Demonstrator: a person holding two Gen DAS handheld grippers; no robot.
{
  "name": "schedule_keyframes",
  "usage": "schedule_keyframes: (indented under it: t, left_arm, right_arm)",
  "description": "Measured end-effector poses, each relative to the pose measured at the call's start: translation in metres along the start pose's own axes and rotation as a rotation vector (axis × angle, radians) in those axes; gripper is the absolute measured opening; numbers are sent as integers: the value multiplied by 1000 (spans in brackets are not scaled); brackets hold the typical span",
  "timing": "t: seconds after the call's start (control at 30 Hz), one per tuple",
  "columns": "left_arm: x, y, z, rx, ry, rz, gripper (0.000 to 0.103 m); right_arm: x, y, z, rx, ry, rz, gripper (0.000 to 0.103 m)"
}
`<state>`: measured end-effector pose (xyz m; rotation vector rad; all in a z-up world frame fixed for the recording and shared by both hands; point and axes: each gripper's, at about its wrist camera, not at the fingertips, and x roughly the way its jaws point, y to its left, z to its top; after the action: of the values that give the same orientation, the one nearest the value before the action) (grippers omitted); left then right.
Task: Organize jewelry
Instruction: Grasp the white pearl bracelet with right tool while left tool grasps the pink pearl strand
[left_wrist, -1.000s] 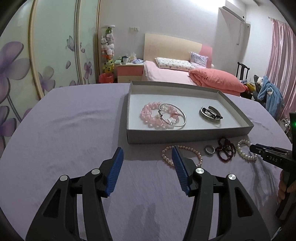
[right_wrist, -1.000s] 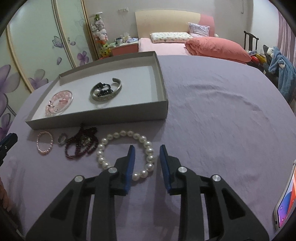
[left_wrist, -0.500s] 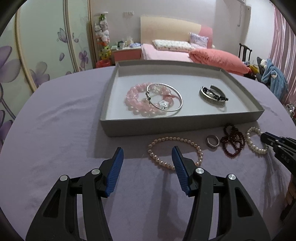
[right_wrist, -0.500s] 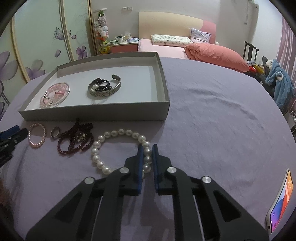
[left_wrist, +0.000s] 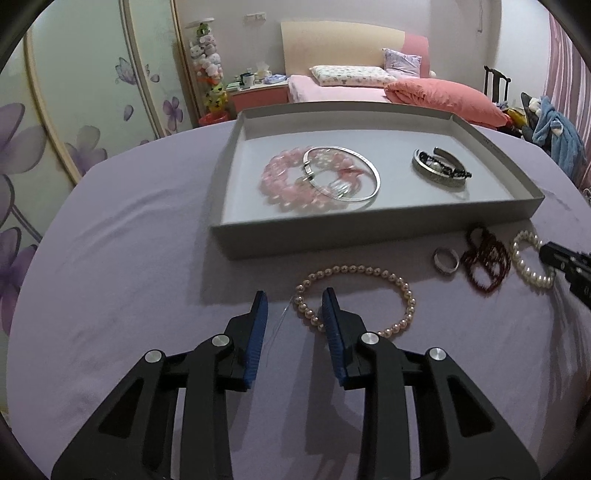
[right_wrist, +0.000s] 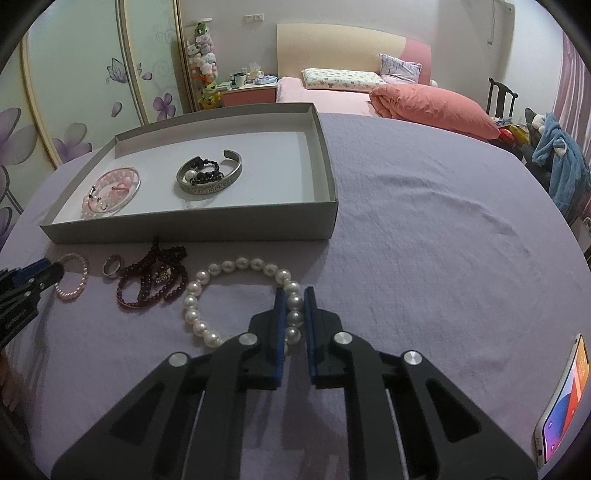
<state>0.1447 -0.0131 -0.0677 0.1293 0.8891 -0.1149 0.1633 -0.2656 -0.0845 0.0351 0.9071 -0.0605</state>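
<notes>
Two bead strands taken up beside the tray

The white pearls (right_wrist: 236, 295) are clamped by the right hand-held gripper (right_wrist: 294, 295); the pink pearls (left_wrist: 356, 299), near the tray's (left_wrist: 369, 236) front wall on the tabletop (left_wrist: 129, 258), are straddled by the left hand-held gripper (left_wrist: 293, 301), jaws just narrowed, not pressing.

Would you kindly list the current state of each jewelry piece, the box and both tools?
Gray box: lidless, holding several pieces.
Pink bead bracelet: in box, under silver bangle.
White pearl bracelet: on cloth, clamped by right tool.
Small pearl strand: on cloth; left tool has just been closing around it.
Ring: on cloth.
</notes>
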Motion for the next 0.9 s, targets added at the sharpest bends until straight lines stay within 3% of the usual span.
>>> schedule_keyframes:
  t: [0.9]
  left_arm:
    - [-5,12,-5,-25,0,-18,34]
  right_arm:
    - [0,-4,1,12,1,17,11]
